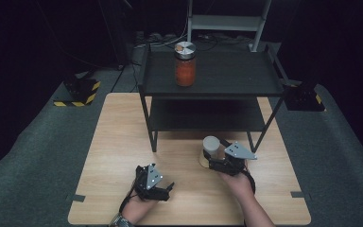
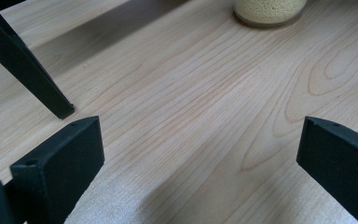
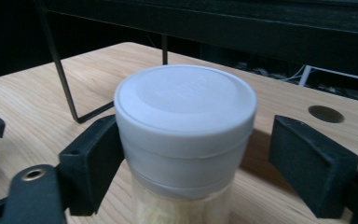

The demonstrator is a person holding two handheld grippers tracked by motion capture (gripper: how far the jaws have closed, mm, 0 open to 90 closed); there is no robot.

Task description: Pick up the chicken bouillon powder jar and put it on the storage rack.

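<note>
A jar with a white lid [image 1: 211,144] and pale yellow grains inside stands on the wooden table [image 1: 118,142], just in front of the black shelf rack [image 1: 227,75]. My right gripper [image 1: 213,162] is open around it. In the right gripper view the lid [image 3: 184,121] sits between the jaws of the right gripper [image 3: 198,140]; the left jaw is close against it and the right jaw stands clear. My left gripper [image 1: 169,189] rests low near the table's front, open and empty. In the left gripper view the left gripper [image 2: 204,144] frames bare wood, with the jar's base [image 2: 269,10] farther off.
A jar of red contents with a metal lid [image 1: 185,66] stands on the rack's top shelf. The lower shelf is dark. A rack leg [image 2: 28,70] meets the table close to the left gripper. Grey floor surrounds the table, with black-and-yellow striped blocks [image 1: 78,92] at the back left.
</note>
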